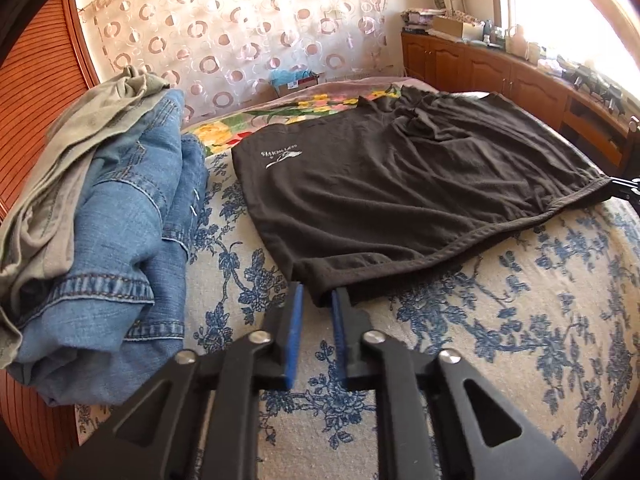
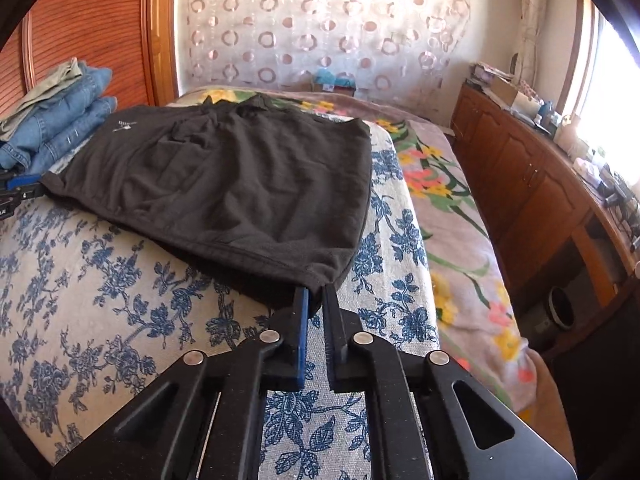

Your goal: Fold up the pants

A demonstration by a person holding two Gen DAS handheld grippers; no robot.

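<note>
Dark brown pants [image 1: 380, 184] with a small white logo lie folded flat on the bed; they also show in the right wrist view [image 2: 240, 184]. My left gripper [image 1: 318, 294] is shut on the near left corner of the pants, the cloth pinched between its blue pads. My right gripper [image 2: 314, 294] is shut on the near right corner of the pants. The right gripper shows at the right edge of the left wrist view [image 1: 624, 188], and the left gripper at the left edge of the right wrist view [image 2: 20, 188].
The bed has a blue-flowered white cover [image 1: 520, 320] over a bright floral blanket [image 2: 452, 216]. A stack of folded jeans and a grey garment [image 1: 100, 216] sits at the left by the wooden headboard [image 1: 36, 92]. A wooden cabinet [image 2: 540, 184] runs along the right.
</note>
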